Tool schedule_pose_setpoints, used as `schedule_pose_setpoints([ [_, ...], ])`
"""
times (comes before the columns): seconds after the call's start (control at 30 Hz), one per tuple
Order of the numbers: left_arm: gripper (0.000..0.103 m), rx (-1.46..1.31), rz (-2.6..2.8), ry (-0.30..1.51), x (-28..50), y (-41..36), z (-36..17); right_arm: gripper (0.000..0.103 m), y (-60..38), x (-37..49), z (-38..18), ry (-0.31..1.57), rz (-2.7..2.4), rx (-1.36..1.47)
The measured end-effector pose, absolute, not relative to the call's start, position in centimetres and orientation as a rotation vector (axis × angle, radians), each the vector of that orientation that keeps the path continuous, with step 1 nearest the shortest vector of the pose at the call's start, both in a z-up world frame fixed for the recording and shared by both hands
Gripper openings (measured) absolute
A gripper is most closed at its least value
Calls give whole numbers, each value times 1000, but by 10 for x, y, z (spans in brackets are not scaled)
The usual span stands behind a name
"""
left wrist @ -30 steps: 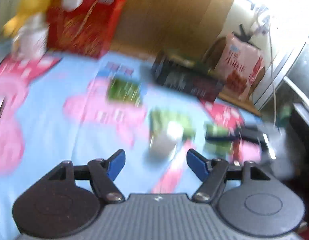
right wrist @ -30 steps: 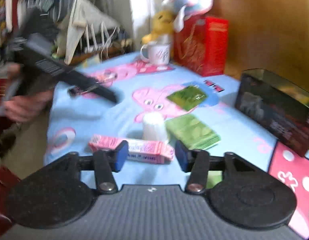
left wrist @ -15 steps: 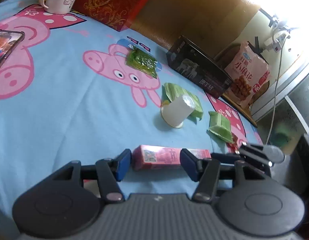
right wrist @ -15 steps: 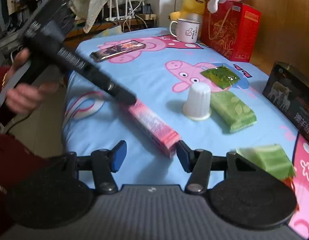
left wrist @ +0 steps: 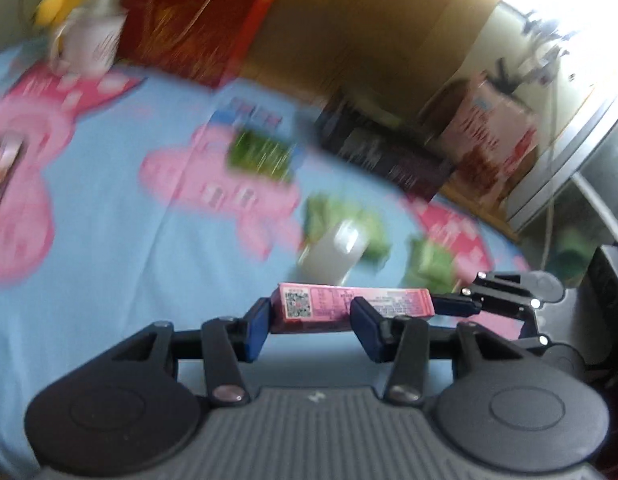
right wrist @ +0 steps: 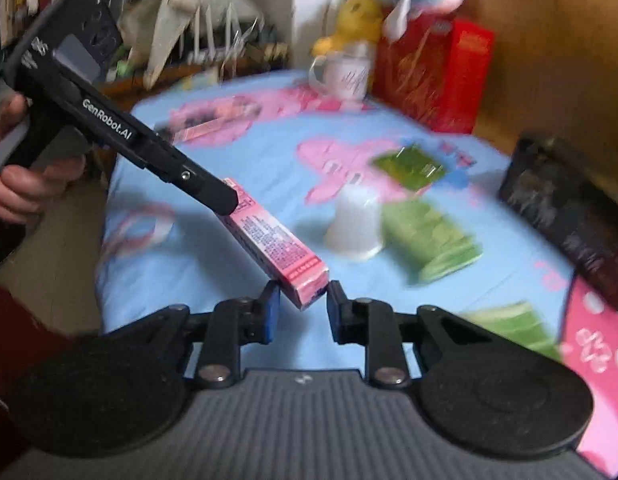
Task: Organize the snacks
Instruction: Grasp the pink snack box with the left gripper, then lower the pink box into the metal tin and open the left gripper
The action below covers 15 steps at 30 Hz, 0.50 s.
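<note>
Two hand-held grippers meet at one pink snack box [right wrist: 275, 240], which hangs in the air above the table [right wrist: 245, 264]. The left hand-held gripper [left wrist: 309, 326] has its blue pads [left wrist: 256, 328] on both sides of the box end that carries a small square code, and they appear to press on it, so it is clamped on the box. In the right wrist view this same gripper comes in from the left as a long black body with white lettering, held by the person's left hand [right wrist: 25, 188], and its tip covers the far end of the box.

The right hand-held gripper [right wrist: 300, 316] stands at the near end of the box. Its fingers are fairly close together, one on each side of the box corner, but a narrow gap shows beside each pad; whether they touch the box cannot be told from these views.

A blue cloth with pink cartoon pigs covers the table. On it, beyond the box, a white plastic cup [right wrist: 355, 226] stands upside down, touching a green packet [right wrist: 429, 236]. A darker green packet [right wrist: 409, 166] lies farther back, and another green packet [right wrist: 509, 324] lies near the right edge. A black box [right wrist: 565, 208] stands at the right. At the far end are a white mug [right wrist: 347, 76], a red box [right wrist: 433, 76] and a yellow plush toy [right wrist: 355, 20]. Much of both views is blurred.
</note>
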<state>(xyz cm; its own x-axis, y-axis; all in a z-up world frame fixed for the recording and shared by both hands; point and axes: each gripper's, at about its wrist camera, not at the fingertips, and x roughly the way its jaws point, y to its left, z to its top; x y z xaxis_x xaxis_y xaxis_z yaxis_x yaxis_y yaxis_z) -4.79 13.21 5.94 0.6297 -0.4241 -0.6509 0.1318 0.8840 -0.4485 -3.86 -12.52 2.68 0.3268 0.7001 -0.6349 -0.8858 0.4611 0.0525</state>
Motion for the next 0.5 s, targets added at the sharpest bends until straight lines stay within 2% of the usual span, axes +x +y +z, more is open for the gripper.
schedule_pose_setpoints([
  [0.23,45,-290,-373,682,70,80,122,27,-162,40,77,478,872,-193],
  [0.5,44,-288,-364,712,213,16,106,27,-187,150,69,496,635,-154],
])
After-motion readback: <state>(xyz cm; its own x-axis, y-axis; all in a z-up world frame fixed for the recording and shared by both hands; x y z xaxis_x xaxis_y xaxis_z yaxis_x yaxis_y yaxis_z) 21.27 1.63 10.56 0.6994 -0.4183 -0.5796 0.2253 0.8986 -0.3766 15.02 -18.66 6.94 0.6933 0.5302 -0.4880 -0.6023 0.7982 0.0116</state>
